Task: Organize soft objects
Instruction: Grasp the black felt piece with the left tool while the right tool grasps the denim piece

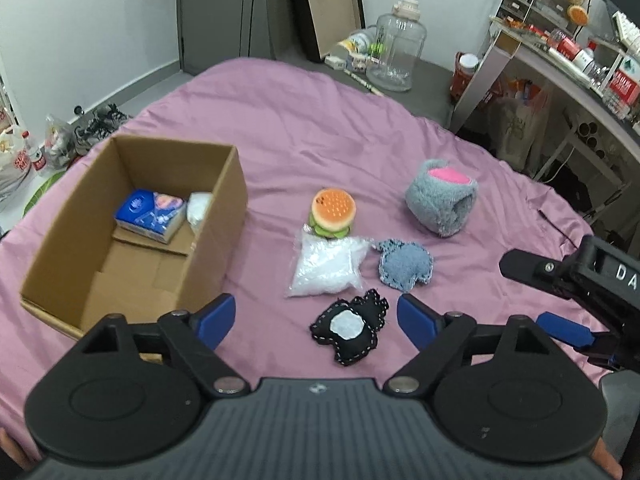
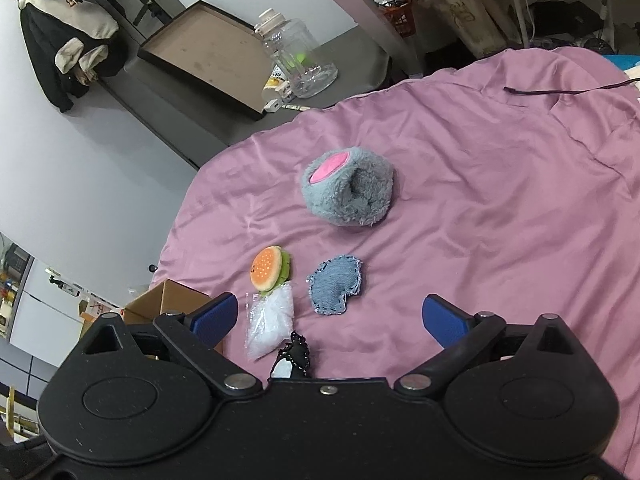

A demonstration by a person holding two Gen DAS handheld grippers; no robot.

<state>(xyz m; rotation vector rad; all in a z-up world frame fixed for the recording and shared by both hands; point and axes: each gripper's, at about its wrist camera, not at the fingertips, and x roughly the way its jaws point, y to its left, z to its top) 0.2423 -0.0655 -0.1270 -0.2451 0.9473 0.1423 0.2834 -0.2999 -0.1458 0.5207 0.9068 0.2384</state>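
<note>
On the pink bedsheet (image 1: pixel 304 128) lie a plush burger (image 1: pixel 333 213), a clear bag of white stuffing (image 1: pixel 325 268), a blue denim patch (image 1: pixel 405 269), a black felt patch with a white centre (image 1: pixel 349 330) and a grey fluffy pouch with a pink top (image 1: pixel 442 200). An open cardboard box (image 1: pixel 132 232) at the left holds a blue tissue pack (image 1: pixel 151 214) and a white bag. My left gripper (image 1: pixel 316 320) is open and empty, just above the black patch. My right gripper (image 2: pixel 328 320) is open and empty, near the stuffing bag (image 2: pixel 270 324) and denim patch (image 2: pixel 335 286); it also shows in the left wrist view (image 1: pixel 560 304).
A clear water jug (image 1: pixel 396 54) stands on the floor beyond the bed. A cluttered desk (image 1: pixel 576 64) is at the right. Shoes and bags (image 1: pixel 60 140) lie on the floor at the left. A black cable (image 2: pixel 560 90) lies on the sheet.
</note>
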